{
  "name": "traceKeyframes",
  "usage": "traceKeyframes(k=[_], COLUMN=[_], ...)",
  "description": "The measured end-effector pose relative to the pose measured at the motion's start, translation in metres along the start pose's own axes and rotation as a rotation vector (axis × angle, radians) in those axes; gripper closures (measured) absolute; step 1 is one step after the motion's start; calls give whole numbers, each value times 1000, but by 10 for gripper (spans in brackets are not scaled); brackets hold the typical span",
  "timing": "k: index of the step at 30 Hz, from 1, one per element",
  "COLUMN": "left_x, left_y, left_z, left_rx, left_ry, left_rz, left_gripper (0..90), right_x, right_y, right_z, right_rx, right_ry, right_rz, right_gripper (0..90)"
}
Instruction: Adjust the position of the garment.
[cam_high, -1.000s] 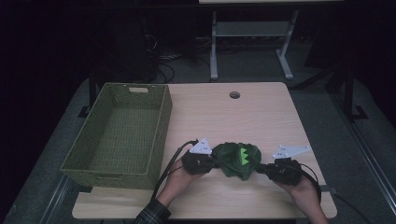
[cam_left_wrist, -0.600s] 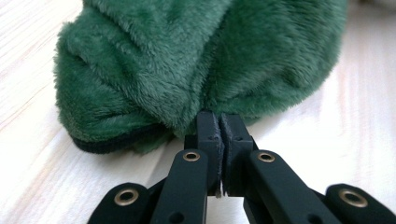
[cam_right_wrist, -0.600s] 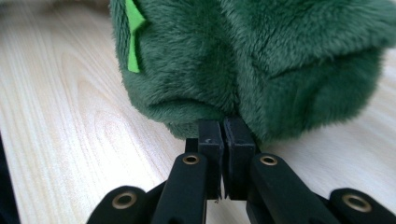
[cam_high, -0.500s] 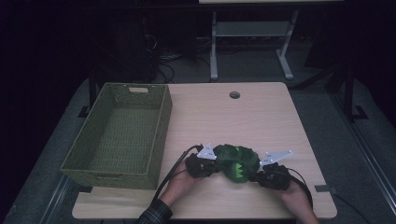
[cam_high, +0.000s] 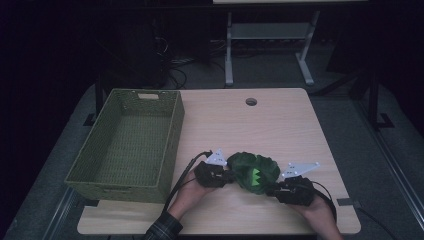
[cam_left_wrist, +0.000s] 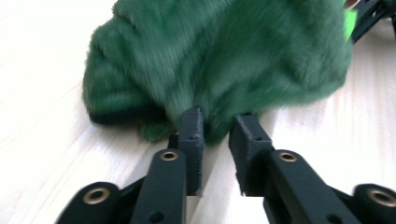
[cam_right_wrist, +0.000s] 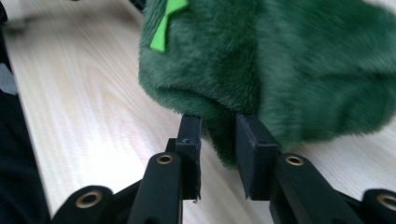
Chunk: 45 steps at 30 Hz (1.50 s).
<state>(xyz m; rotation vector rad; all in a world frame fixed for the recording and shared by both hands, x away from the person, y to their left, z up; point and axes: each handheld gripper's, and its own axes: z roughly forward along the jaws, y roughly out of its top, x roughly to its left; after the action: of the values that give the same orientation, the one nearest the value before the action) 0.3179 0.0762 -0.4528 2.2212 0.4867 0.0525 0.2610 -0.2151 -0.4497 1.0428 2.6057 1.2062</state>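
Note:
A dark green plush toy (cam_high: 252, 172) with bright green spikes lies bunched on the wooden table (cam_high: 260, 125), near its front edge. My left gripper (cam_high: 231, 176) is at the toy's left side and my right gripper (cam_high: 272, 189) at its right. Both pairs of jaws have just been opening. In the left gripper view the plush toy (cam_left_wrist: 219, 56) hangs over my left gripper (cam_left_wrist: 217, 123), with a tuft of fur in the gap between the parted pads. In the right gripper view a fold of the plush toy (cam_right_wrist: 280, 60) dips loosely between the pads of my right gripper (cam_right_wrist: 218, 126).
A green woven basket (cam_high: 172, 145) with nothing in it stands on the left part of the table, close beside my left hand. A round cable hole (cam_high: 251, 101) lies near the far edge. Metal stand legs (cam_high: 229, 50) are on the floor behind.
The plush toy has gone from spread flat between the grippers to a rounder heap. Both hands have stayed almost in place.

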Motion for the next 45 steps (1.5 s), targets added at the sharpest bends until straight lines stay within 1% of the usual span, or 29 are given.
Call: traceKeyframes(k=[4,6,7,8,10,13,15,17,18,21,22,23,24,26,27,28,29,30,32,34,35,36,37,38,40,41,42,44,45], left_x=[-5,-6,-6,-6,-7,-7,-7,-8,-8,-10,-10,-8,-7,-2,0,2,4,5,7,9,10,11,11,11,11,10,10,10,10], left_y=[-3,-5,-5,-5,-4,1,7,15,21,32,35,36,36,33,31,29,27,25,22,19,19,18,17,17,18,17,17,17,17], left_z=[-15,-21,-24,-27,-31,-33,-32,-29,-27,-17,-12,-5,-1,9,15,19,21,24,28,32,33,35,36,37,37,37,36,33,29], left_rx=[-16,-27,-32,-39,-53,-65,-71,-88,-103,-111,-105,-87,-74,-34,-6,13,25,27,47,70,72,87,87,91,101,97,108,96,74], left_ry=[1,1,5,7,3,-3,-3,-13,-13,-16,-12,-2,6,33,45,55,59,60,65,78,80,80,83,87,97,106,109,101,94], left_rz=[-5,-8,-15,-15,-22,-19,-15,-15,-12,1,4,3,5,8,1,3,1,-12,-3,9,5,6,7,12,17,17,27,20,5], left_gripper=[720,721,721,723,758,825,858,889,894,896,896,896,897,896,897,897,897,897,897,897,897,897,898,898,897,897,897,896,896], right_x=[7,10,12,13,16,15,13,8,6,-3,-5,-8,-10,-13,-14,-15,-16,-16,-16,-16,-16,-15,-15,-14,-13,-13,-13,-12,-12], right_y=[-3,-4,-4,-4,-3,-1,2,5,7,11,12,12,13,13,13,12,11,11,9,7,6,6,5,4,5,5,4,5,5], right_z=[-13,-17,-20,-22,-25,-29,-30,-30,-30,-26,-24,-21,-17,-11,-8,-3,1,4,11,16,18,20,24,25,25,25,24,20,17], right_rx=[-30,-45,-52,-60,-63,-70,-78,-83,-81,-90,-88,-82,-69,-52,-36,-18,-9,0,33,47,61,71,87,76,83,82,84,75,63], right_ry=[-4,-4,1,4,5,-5,-15,-35,-46,-71,-75,-80,-87,-85,-90,-94,-92,-89,-92,-83,-82,-80,-80,-76,-77,-78,-78,-84,-84], right_rz=[-15,-27,-23,-34,-38,-39,-32,-35,-29,-23,-17,-14,-11,-7,-6,-7,-9,-4,-10,-9,-10,-8,-18,-18,-23,-19,-17,-22,-20], right_gripper=[670,664,657,657,651,697,753,814,837,887,894,895,896,897,897,898,898,898,899,899,899,899,899,899,899,899,899,899,899])
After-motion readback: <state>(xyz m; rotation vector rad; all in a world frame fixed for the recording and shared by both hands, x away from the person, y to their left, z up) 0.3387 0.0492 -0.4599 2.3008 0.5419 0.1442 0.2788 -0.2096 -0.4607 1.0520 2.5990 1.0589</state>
